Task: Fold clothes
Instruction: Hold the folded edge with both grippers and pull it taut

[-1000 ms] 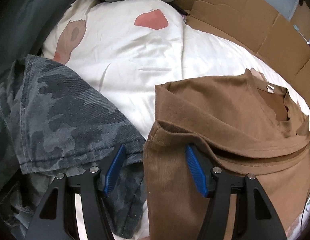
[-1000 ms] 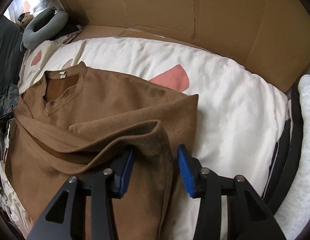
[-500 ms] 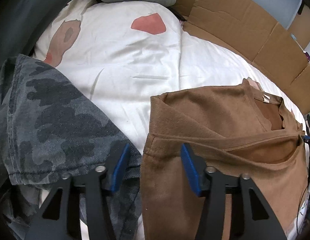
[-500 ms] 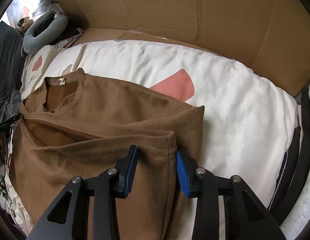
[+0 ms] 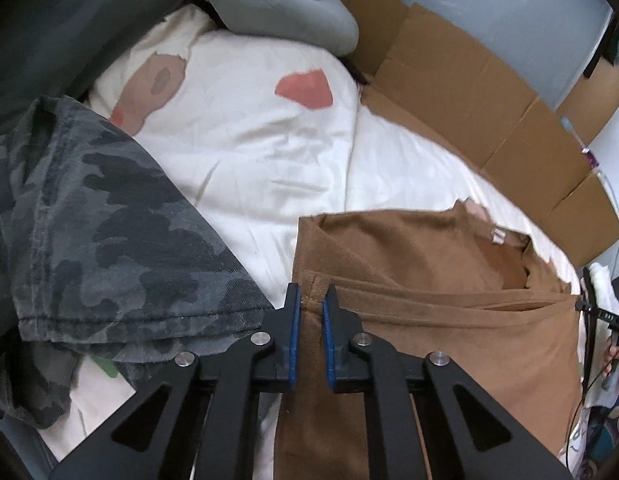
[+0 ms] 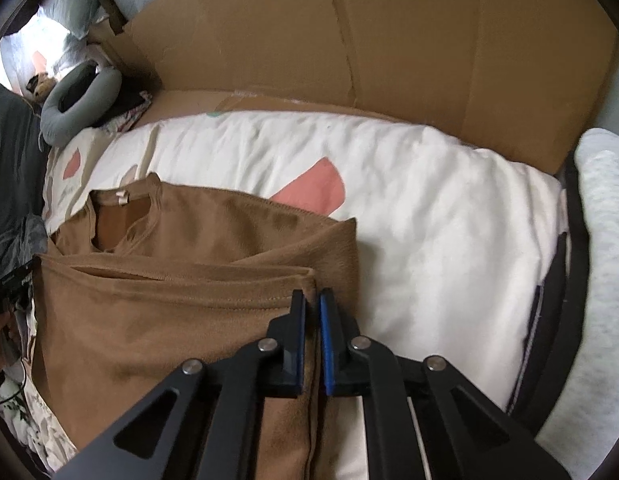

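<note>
My left gripper (image 5: 309,312) and right gripper (image 6: 312,308) each pinch a hem corner of the brown shirt (image 5: 429,320), low in both frames on the white duvet (image 5: 261,160); mid-fold, I judge I must next carry both corners evenly toward the collar.

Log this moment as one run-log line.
task: fold clothes | left claw: shut on brown shirt hem corner | right claw: shut on opposite corner | camo garment: untouched beside

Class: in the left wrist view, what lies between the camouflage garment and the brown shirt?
In the left wrist view, only bare cream bedsheet separates the camouflage garment from the brown shirt.
</note>
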The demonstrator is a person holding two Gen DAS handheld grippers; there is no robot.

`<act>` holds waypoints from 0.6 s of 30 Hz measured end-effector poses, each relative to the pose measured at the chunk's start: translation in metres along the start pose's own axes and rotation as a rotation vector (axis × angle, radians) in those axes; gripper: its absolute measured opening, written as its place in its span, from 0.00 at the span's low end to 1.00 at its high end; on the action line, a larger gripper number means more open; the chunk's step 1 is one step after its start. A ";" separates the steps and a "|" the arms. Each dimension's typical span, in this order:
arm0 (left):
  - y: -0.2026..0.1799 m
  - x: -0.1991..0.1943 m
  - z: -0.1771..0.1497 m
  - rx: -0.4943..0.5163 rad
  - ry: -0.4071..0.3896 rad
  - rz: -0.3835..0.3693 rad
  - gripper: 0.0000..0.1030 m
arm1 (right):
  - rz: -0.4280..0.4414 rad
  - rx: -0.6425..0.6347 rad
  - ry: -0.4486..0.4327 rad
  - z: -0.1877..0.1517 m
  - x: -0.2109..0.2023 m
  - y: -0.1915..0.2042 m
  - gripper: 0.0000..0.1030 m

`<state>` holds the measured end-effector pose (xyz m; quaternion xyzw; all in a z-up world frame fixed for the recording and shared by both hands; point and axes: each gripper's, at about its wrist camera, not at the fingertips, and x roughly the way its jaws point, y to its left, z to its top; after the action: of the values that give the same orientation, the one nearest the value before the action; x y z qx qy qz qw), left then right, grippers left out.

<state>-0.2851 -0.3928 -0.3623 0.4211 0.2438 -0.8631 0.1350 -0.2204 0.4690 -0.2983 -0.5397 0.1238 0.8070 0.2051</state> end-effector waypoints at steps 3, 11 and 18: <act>0.001 -0.016 0.001 -0.017 -0.042 -0.023 0.08 | -0.007 0.008 -0.040 0.000 -0.014 -0.001 0.05; 0.006 -0.004 0.014 -0.050 -0.041 -0.027 0.08 | -0.033 0.041 -0.053 0.003 -0.016 -0.009 0.05; 0.023 0.018 0.017 -0.113 0.022 -0.032 0.08 | -0.016 0.083 0.027 0.000 0.016 -0.014 0.06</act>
<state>-0.2971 -0.4218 -0.3754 0.4182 0.3006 -0.8454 0.1420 -0.2195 0.4848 -0.3125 -0.5426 0.1556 0.7922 0.2319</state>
